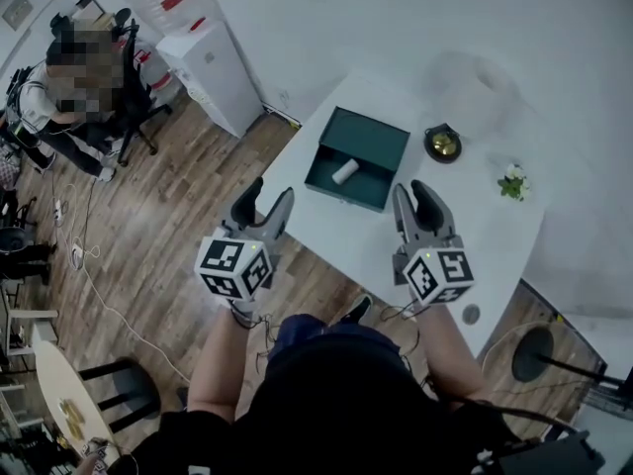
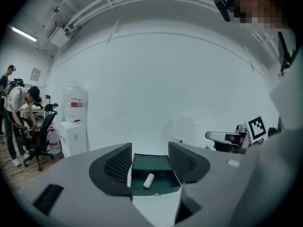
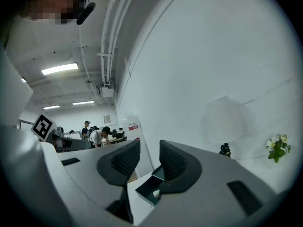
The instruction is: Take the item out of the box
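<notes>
A dark green open box (image 1: pixel 358 156) lies on the white table (image 1: pixel 425 226), with a small white cylinder (image 1: pixel 344 172) inside it. In the left gripper view the box (image 2: pixel 150 171) and the cylinder (image 2: pixel 148 180) show between the jaws, some way ahead. My left gripper (image 1: pixel 262 204) is open and empty, short of the table's near-left edge. To the right, my other gripper (image 1: pixel 419 206) hovers open over the table's near part, beside the box's right corner (image 3: pixel 150 188). Neither gripper touches anything.
A small dark bell-like object (image 1: pixel 442 142) and a little white flower plant (image 1: pixel 512 182) stand on the table's far right. A water dispenser (image 1: pixel 203 62) is at the back left, with a seated person (image 1: pixel 69 92) on an office chair beyond. Cables trail on the wooden floor (image 1: pixel 148 236).
</notes>
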`<state>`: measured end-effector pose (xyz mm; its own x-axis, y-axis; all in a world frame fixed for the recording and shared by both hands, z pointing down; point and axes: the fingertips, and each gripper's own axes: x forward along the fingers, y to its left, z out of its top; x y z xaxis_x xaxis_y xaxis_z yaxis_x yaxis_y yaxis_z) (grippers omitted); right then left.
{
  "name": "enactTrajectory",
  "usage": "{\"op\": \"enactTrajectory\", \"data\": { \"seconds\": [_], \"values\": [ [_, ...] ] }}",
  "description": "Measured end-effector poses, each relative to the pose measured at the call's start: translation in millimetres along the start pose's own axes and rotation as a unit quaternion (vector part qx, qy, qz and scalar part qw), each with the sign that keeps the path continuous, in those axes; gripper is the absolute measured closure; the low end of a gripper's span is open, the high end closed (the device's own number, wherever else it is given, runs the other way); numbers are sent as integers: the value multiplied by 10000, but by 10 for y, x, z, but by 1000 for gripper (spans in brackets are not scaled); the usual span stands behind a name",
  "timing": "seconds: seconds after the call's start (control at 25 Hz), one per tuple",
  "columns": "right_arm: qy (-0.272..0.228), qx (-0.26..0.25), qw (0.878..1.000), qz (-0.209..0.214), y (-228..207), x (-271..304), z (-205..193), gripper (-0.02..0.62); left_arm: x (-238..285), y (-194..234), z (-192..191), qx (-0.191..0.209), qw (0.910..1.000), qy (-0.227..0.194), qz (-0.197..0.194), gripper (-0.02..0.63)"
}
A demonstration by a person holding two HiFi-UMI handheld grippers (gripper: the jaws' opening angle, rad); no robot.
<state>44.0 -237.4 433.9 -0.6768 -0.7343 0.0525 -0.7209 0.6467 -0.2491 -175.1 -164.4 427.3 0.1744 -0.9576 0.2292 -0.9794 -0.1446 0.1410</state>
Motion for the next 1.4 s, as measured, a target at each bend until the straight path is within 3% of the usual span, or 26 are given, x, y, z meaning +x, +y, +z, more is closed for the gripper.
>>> {"op": "enactTrajectory", "data": {
  "seconds": [0.24,0.52,0.8,1.12,1.28,1.4],
  "values": [
    [21,81,9995,-295,-388,88,-8,466,683,-44,-257,113,9984,444,-317,368],
    [-70,-48,9919,-1267,-826,26,87,474,1636,-77,-813,245,9863,1203,-1100,368],
    [13,-84,9758,-2187,-1031,10,0,479,2348,-24,-1646,490,9580,2249,-1713,368],
    [125,83,9621,-2721,-1111,-188,-278,480,2732,8,-2461,1011,9212,3382,-1634,368],
    [15,141,9599,-2800,-1180,-278,-268,482,2925,-68,-2461,1361,9146,3422,-1668,368],
    [-33,196,9587,-2838,-1243,-337,-275,483,3014,-127,-2559,1589,9020,3615,-1748,368]
  ]
}}
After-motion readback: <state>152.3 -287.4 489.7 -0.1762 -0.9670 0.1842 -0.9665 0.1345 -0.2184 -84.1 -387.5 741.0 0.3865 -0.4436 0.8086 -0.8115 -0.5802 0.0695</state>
